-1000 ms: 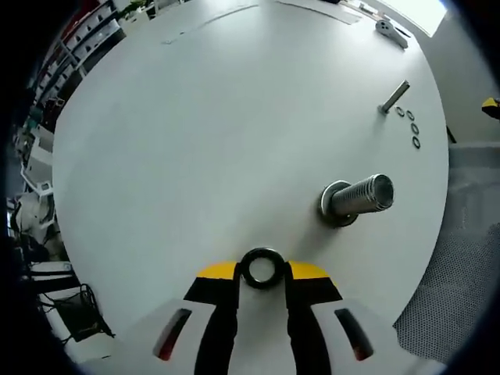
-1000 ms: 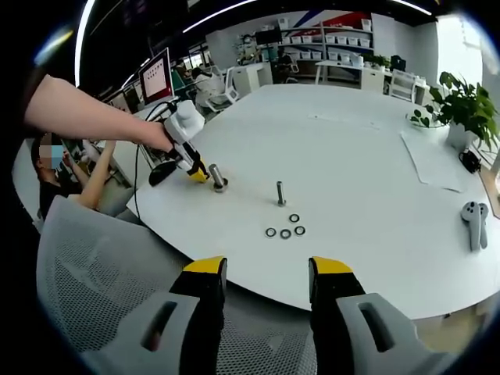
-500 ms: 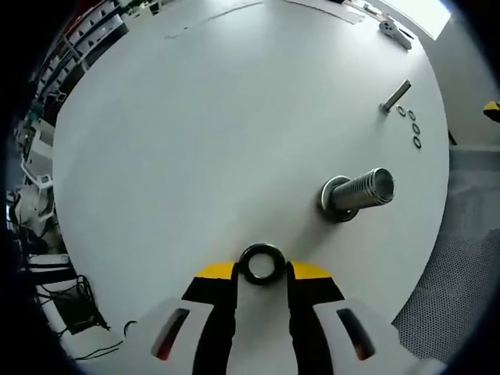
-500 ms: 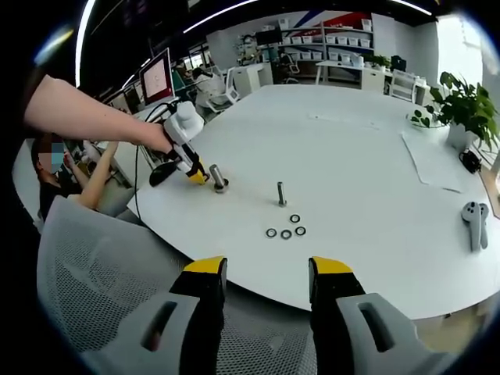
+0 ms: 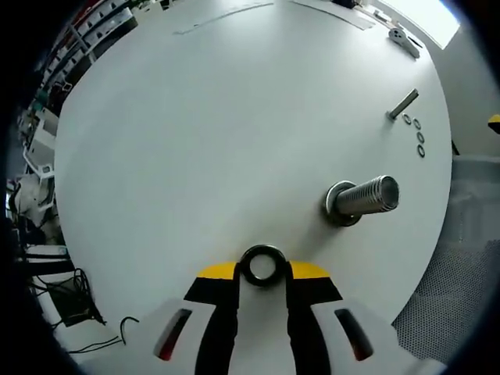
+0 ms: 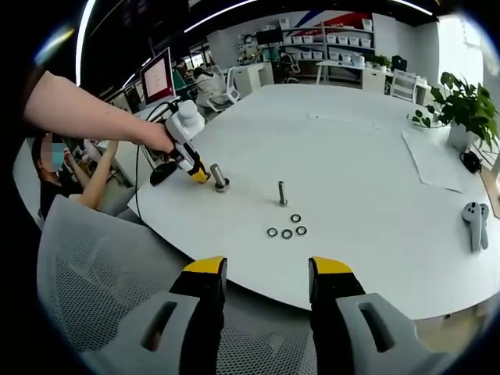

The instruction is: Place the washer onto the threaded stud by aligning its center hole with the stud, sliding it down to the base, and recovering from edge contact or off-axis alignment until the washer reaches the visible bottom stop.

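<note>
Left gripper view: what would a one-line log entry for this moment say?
left gripper: shut on washer | threaded stud: bare, washer beside it, not yet on | right gripper: open, holding nothing | spare washers: on table

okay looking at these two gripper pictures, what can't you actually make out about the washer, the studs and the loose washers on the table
- Washer, left gripper view: its sides sit behind the left gripper tips.
- Threaded stud, left gripper view: its base flange is partly hidden by the shaft.
- Small stud, right gripper view: too small to see threads.
- Loose washers, right gripper view: too small to judge thickness.
- Right gripper: hovers over a mesh chair.
</note>
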